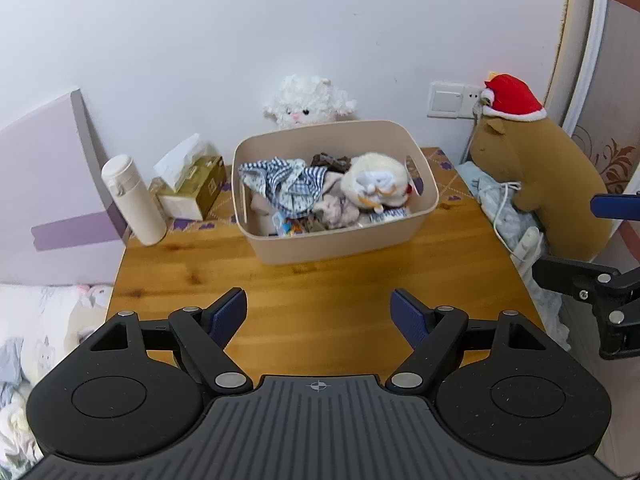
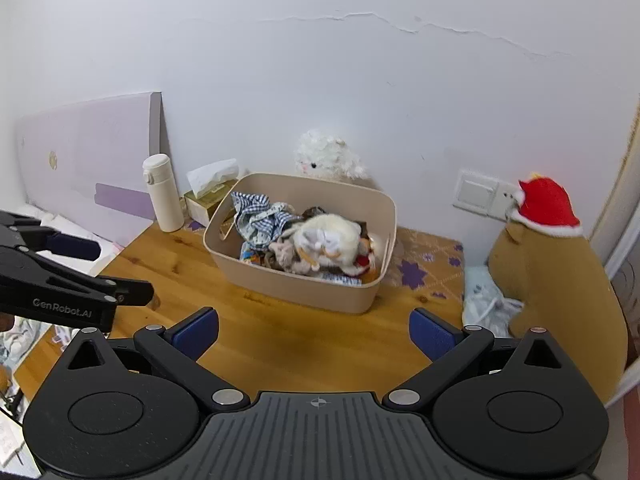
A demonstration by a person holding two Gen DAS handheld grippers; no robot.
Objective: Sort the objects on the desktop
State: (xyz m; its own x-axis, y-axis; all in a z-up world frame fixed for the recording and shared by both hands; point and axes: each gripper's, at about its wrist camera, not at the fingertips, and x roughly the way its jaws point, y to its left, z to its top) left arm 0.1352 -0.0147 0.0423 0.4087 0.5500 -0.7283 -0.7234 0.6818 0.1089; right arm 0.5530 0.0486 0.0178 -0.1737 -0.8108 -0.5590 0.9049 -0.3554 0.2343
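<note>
Your left gripper (image 1: 318, 314) hangs over the bare wooden table (image 1: 320, 292), fingers spread wide, nothing between them. Your right gripper (image 2: 314, 334) is likewise released and empty, just to the left one's right.

Ahead of both grippers sits a beige bin (image 1: 336, 236), heaped with things: a blue checked cloth (image 1: 286, 182) on its left side, a white plush (image 1: 376, 182) on its right, small packets below them.

Ahead and to the left of the left gripper, a white bottle (image 1: 132, 200) stands upright, a tissue box (image 1: 192, 188) just beside it. Behind the bin, against the wall, leans a fluffy white lamb (image 1: 308, 102). Far right of your right gripper sits a brown plush (image 2: 560, 292) wearing a red hat (image 2: 546, 208).
</note>
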